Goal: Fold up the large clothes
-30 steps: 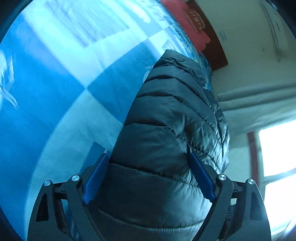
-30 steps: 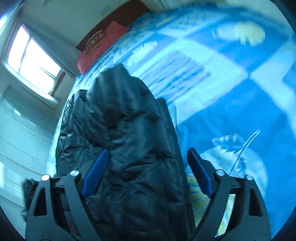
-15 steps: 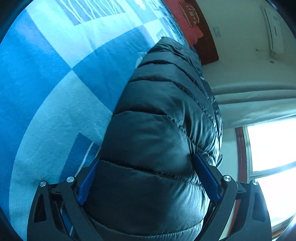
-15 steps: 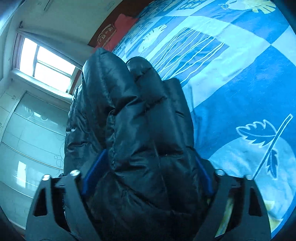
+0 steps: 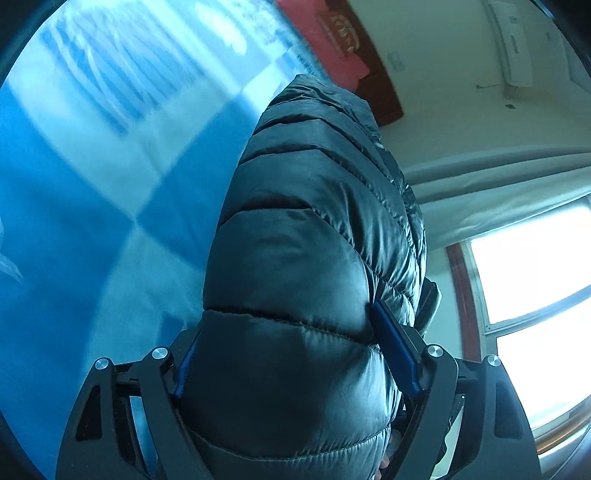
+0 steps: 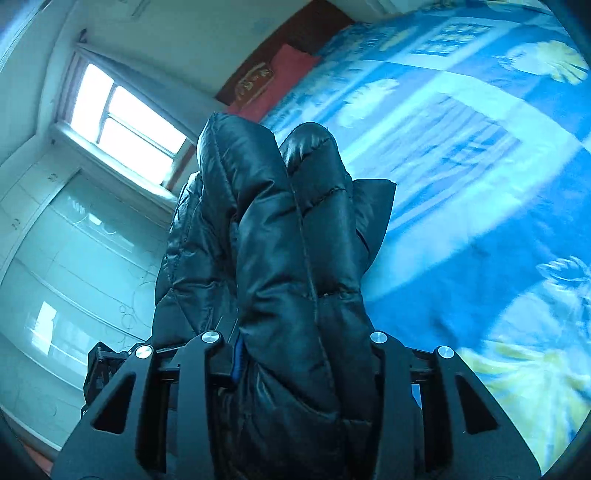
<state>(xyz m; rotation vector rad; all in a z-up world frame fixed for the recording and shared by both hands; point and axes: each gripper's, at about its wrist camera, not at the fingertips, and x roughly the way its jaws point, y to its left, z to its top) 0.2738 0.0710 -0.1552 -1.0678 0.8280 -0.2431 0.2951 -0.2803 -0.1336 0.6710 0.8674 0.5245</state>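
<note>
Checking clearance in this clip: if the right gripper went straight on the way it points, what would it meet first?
The right gripper is clamped on the black puffer jacket, whose bunched bulk fills the line ahead. Past it lies probably the blue patterned bedspread, though depth is unclear.

Each wrist view looks forward along its own fingers at very close range, the black puffer jacket (image 5: 310, 258) filling the centre of both, with the blue patterned bedspread (image 5: 92, 184), red pillow (image 5: 332, 33) and window (image 6: 125, 118) shared behind, seen from opposite sides.
</note>
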